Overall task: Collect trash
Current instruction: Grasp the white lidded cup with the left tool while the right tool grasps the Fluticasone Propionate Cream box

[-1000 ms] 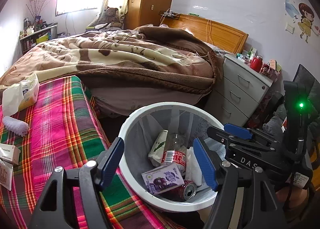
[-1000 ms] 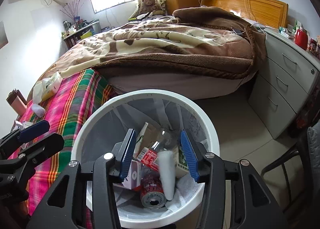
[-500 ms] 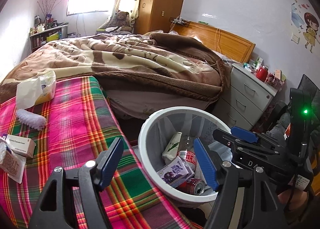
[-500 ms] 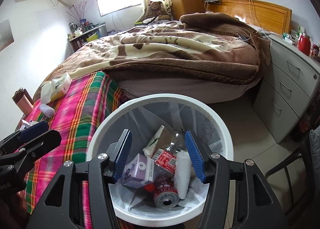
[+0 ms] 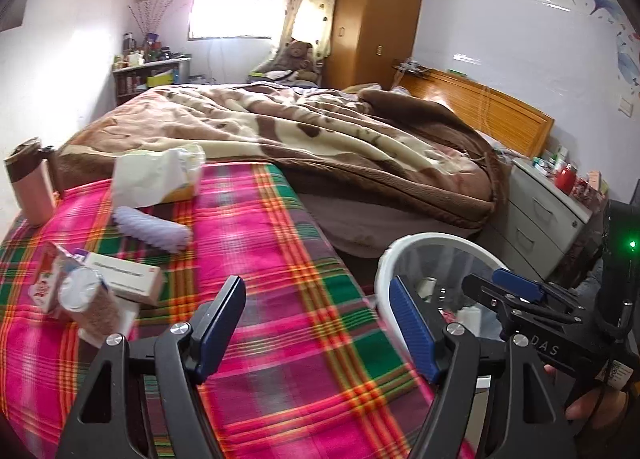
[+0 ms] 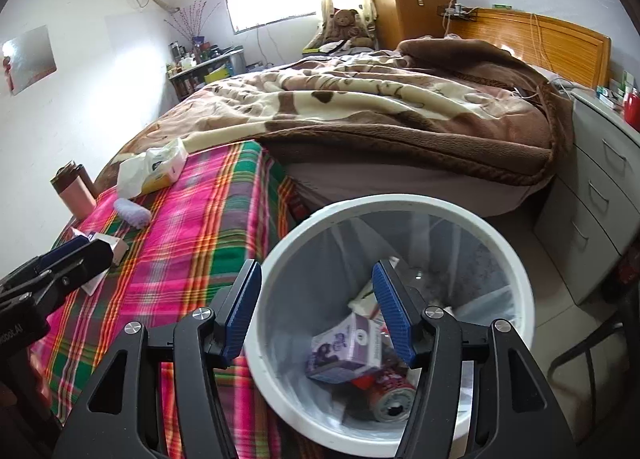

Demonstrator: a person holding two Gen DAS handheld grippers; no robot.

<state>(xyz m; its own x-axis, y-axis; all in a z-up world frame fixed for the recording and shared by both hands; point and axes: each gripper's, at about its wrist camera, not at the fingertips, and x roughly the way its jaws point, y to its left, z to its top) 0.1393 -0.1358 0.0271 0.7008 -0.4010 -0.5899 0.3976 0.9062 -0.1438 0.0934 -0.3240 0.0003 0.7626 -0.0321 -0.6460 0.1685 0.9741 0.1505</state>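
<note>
Right wrist view: the right gripper (image 6: 316, 307) has just spread empty above the bin (image 6: 516, 271), purple carton (image 6: 348, 351) dropped below, while the left gripper (image 5: 316, 323), also wide, swings toward the boxes (image 5: 124, 279).

A home bedroom: a blanket-covered bed (image 5: 320, 139) with wooden headboard (image 5: 480, 107), a wardrobe (image 5: 376, 15) and a teddy bear (image 5: 298, 57).

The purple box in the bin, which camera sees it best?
The right wrist view: it looks down into the white bin, where the purple box lies on top of other trash. In the left wrist view, the bin's inside is mostly hidden and the box doesn't show.
</note>
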